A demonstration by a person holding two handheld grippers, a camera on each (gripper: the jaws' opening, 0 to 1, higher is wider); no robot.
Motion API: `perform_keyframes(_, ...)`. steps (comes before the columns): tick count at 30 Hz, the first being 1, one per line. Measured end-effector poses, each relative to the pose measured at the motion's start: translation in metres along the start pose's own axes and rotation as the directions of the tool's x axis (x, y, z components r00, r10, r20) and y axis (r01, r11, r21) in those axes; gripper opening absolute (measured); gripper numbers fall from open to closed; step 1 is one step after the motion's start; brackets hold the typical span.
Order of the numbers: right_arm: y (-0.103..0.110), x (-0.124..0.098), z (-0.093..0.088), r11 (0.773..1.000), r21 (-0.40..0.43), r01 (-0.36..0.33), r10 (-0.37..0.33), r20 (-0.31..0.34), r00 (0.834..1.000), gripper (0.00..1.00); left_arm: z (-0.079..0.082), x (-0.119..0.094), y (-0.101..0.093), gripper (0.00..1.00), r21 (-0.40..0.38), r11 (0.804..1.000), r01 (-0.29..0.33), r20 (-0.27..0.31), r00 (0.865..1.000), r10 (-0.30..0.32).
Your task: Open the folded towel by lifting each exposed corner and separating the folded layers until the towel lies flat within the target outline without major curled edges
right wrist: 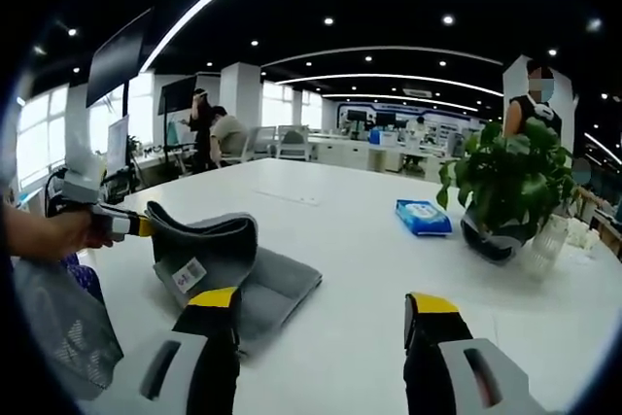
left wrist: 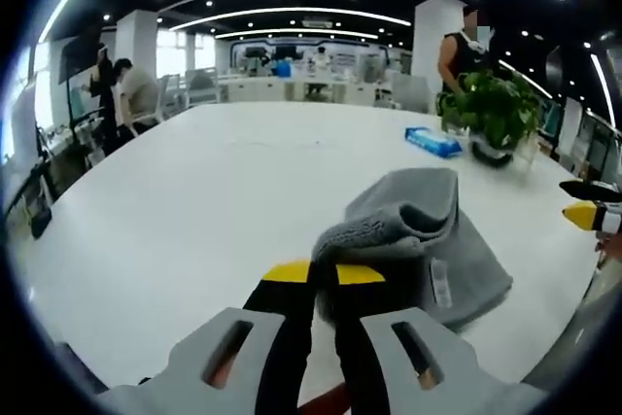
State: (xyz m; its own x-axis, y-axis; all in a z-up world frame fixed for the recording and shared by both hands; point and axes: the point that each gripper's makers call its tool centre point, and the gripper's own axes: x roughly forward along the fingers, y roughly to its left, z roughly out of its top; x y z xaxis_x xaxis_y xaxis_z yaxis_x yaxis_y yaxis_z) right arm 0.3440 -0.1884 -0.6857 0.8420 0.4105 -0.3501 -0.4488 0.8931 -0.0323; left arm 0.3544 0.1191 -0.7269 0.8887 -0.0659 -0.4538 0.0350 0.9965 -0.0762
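White counter point(right wrist: 369, 269) carries the grey towel point(right wrist: 243, 284), still folded; one corner is lifted, pinched in the left gripper point(left wrist: 326, 274). Right gripper point(right wrist: 321, 313) is held wide, empty. Risk: both layers are dragged up together, or the corner slips out.

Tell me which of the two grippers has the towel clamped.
The left gripper: its jaws are shut on a lifted fold of the grey towel. The right gripper stands open, holding nothing.

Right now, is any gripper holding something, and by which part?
The left gripper is shut on the grey towel, holding a lifted corner of its upper layer. The right gripper is open and holds nothing.
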Motion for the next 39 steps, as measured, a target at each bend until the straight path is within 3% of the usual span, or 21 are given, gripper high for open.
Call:
perform_keyframes(3, 0.000, 0.000, 0.000, 1.000, 0.000, 0.001, -0.001, -0.002, 1.000, 0.68, 0.000, 0.000, 0.001, 0.06, -0.009, 1.000, -0.002, 0.000, 1.000, 0.002)
perform_keyframes(12, 0.000, 0.000, -0.001, 1.000, -0.009, 0.001, -0.001, -0.004, 1.000, 0.67, -0.020, 0.002, 0.012, 0.06, -0.005, 0.998, -0.055, -0.088, 0.995, 0.054)
perform_keyframes(18, 0.000, 0.000, 0.000, 1.000, -0.012, 0.003, -0.003, -0.003, 1.000, 0.67, -0.022, -0.001, 0.014, 0.06, -0.025, 0.998, -0.062, -0.095, 0.994, 0.060)
perform_keyframes(22, -0.001, -0.001, 0.000, 1.000, -0.014, 0.005, -0.005, -0.002, 1.000, 0.67, -0.041, 0.000, 0.024, 0.06, 0.020, 0.994, -0.104, -0.180, 0.978, 0.106)
perform_keyframes(27, -0.001, -0.002, 0.001, 1.000, -0.015, 0.006, -0.006, 0.000, 1.000, 0.67, -0.047, 0.000, 0.028, 0.06, -0.029, 0.993, -0.118, -0.204, 0.973, 0.110)
perform_keyframes(32, -0.001, -0.002, 0.001, 1.000, -0.016, 0.006, -0.006, 0.000, 1.000, 0.67, -0.066, 0.000, 0.032, 0.06, -0.021, 0.990, -0.139, -0.286, 0.950, 0.127)
perform_keyframes(39, -0.002, -0.002, 0.001, 1.000, -0.015, 0.008, -0.008, -0.002, 1.000, 0.66, -0.074, -0.001, 0.035, 0.05, -0.081, 0.986, -0.148, -0.314, 0.942, 0.116)
